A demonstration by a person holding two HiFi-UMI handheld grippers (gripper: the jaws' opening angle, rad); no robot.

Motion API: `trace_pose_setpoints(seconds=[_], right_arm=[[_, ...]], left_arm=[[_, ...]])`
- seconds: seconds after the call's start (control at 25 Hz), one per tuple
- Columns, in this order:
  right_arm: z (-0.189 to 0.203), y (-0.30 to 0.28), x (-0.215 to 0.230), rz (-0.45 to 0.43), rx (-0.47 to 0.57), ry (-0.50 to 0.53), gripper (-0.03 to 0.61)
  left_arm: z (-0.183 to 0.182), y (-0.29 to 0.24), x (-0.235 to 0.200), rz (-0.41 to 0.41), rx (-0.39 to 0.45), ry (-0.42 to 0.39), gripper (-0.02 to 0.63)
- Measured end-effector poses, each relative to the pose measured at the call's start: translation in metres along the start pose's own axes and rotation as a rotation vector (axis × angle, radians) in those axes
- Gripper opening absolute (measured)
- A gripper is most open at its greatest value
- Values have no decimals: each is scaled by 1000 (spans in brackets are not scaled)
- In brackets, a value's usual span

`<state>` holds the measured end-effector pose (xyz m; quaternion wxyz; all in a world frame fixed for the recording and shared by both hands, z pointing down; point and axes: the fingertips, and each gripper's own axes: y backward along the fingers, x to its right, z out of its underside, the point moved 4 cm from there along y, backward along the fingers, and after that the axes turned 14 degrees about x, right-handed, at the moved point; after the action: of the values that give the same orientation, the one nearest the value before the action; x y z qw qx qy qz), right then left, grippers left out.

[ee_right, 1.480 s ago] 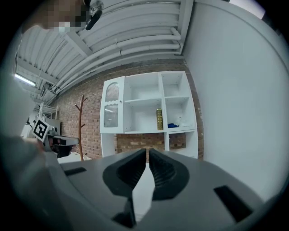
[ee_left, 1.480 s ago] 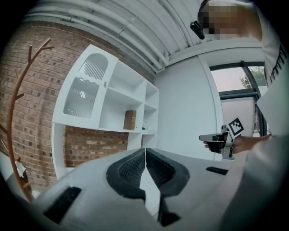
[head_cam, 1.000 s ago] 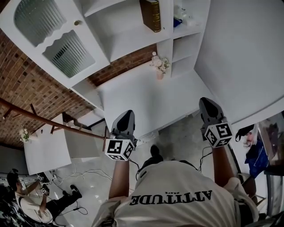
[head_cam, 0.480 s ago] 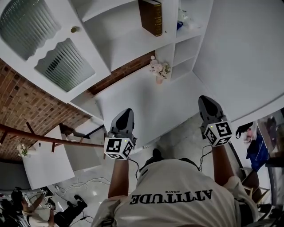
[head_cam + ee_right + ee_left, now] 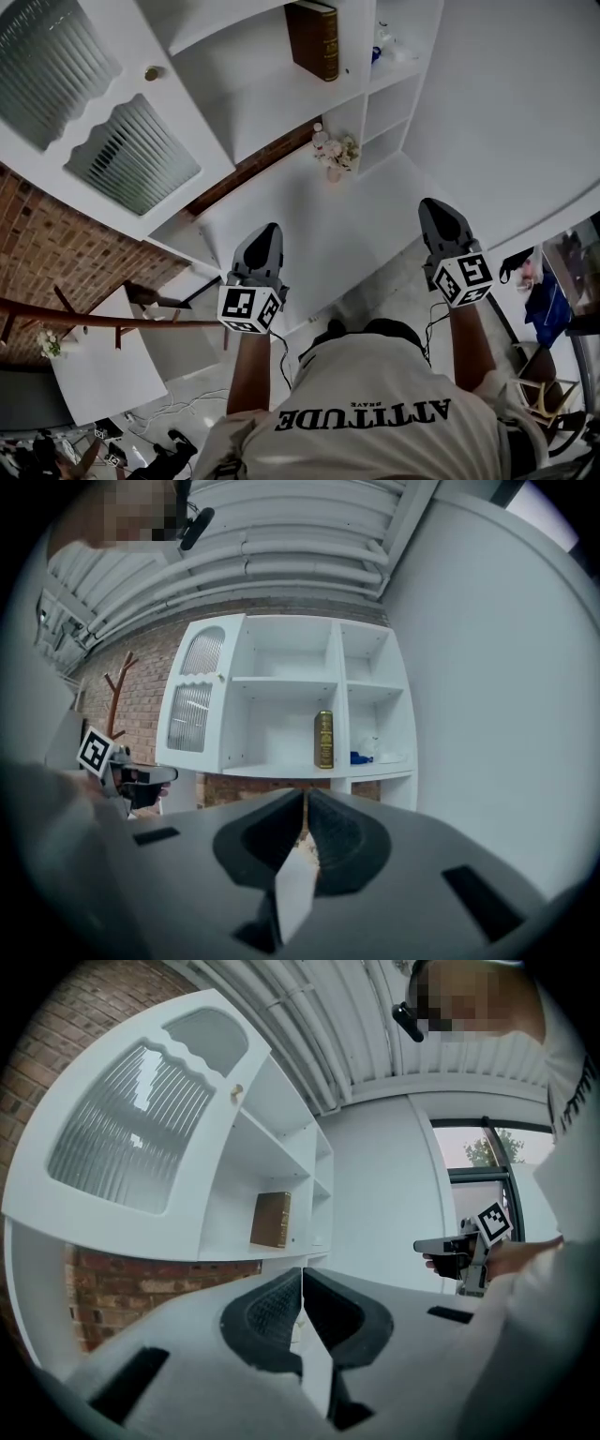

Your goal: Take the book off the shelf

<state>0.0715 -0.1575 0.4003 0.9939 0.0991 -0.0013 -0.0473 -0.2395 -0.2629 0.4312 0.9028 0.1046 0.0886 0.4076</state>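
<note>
White shelf, brown book upright (gilt spine), blue thing next compartment

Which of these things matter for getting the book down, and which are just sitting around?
For the job: book, shelf, left gripper, right gripper, both shut and empty.
Lying about: flower vase, blue item, ribbed-glass door.

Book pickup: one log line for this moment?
phase: pre-grasp | book: upright on shelf, untouched | left claw: shut, empty | right claw: shut, empty | both short of shelf
</note>
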Motion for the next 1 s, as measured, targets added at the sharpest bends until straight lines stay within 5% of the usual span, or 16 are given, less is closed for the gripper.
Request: trace_pose_setpoints(seconds=[0.4,1.0], right_arm=[[-8,-13,19,6,14,19,32],[0,-69,89,-97,36,-15,32]], left_arm=[[-8,-32,1,19,25,9,26],[-6,-107,25,-46,29,-20,28]])
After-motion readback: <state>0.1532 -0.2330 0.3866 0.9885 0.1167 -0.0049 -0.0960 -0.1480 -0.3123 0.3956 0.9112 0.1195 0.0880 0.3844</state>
